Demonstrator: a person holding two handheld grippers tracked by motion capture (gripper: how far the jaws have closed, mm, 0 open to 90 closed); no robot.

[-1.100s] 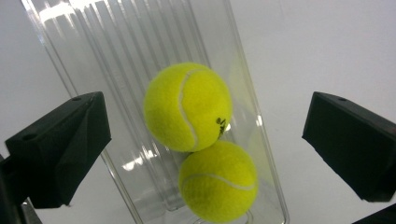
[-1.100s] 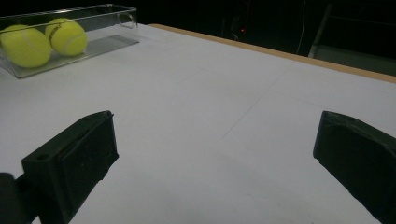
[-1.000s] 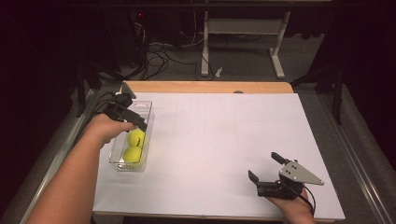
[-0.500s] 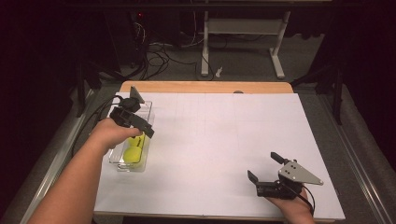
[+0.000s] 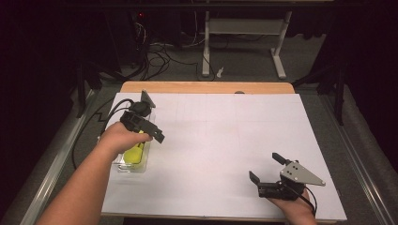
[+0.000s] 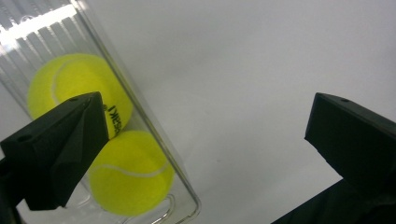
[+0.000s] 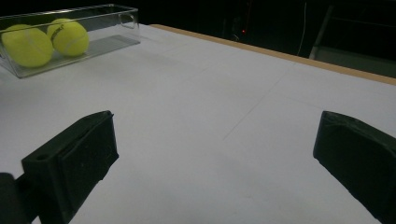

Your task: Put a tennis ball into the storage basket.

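Overhead, the left gripper, jaws spread wide and gripping nothing, hovers at nine o'clock above one clear plastic bin holding two yellow tennis balls, while the right gripper, likewise spread and empty, rests at five o'clock on the white table.

I'm working in what looks like a lab or recording studio: a wooden-edged table covered in white paper, black surroundings, tangled black cables on the grey floor at the far left, and a white metal desk frame beyond.
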